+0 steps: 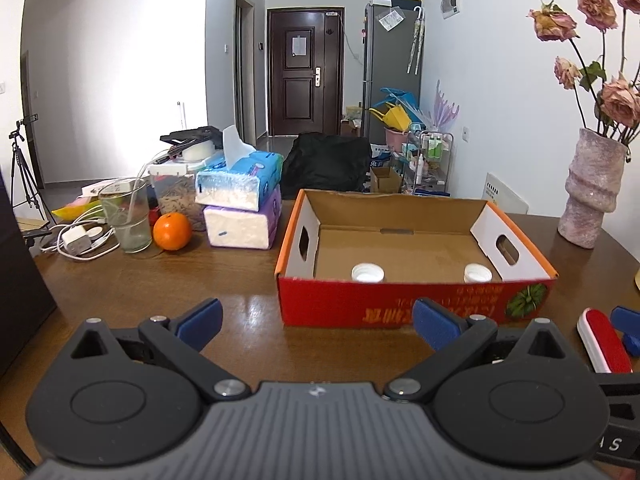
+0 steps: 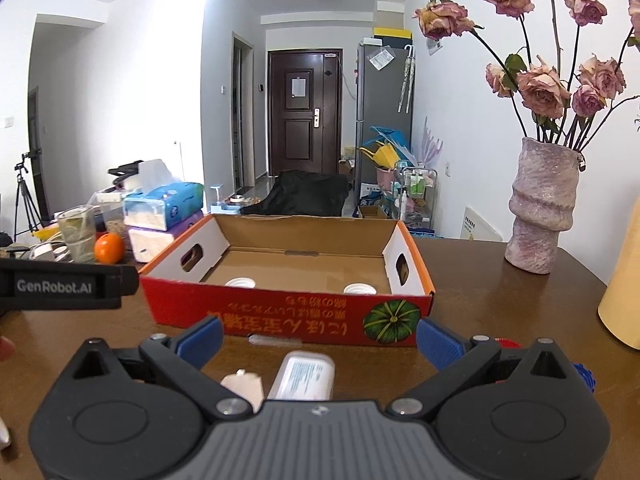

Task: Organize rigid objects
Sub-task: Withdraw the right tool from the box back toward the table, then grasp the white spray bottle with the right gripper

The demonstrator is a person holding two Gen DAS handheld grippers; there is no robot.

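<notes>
Cardboard box point(image 1: 416, 300), red-fronted with orange rims and open at the top, stood on the wooden counter point(image 1: 160, 288) just ahead of both tools, and two white bottle caps showed inside it against the near wall: one point(image 1: 367, 273) toward its left, one point(image 1: 477, 273) toward its right. Far to the left of the left tool point(image 1: 318, 322) lay white chargers and cables point(image 1: 80, 240), then a clear glass point(image 1: 125, 216), an orange point(image 1: 172, 231) and two stacked tissue packs point(image 1: 240, 208). The left tool hung above bare counter with its blue-padded fingers point(image 1: 200, 320) spread wide and nothing between them; the box's front left corner stood ahead of it, slightly to its right. Just right of that tool lay a red and white brush-like object point(image 1: 604, 340), partly cut off by the frame edge. The right tool point(image 2: 320, 338) was likewise wide open and empty-handed, directly facing the box's printed front. Below and between its fingers point(image 2: 438, 342), on the counter, lay a small white labelled container point(image 2: 304, 376) with a pale, smaller item point(image 2: 242, 384) just left of it; what that item was could not be told. Farther right stood a pinkish textured vase point(image 2: 540, 208) of dried roses point(image 2: 544, 88).
</notes>
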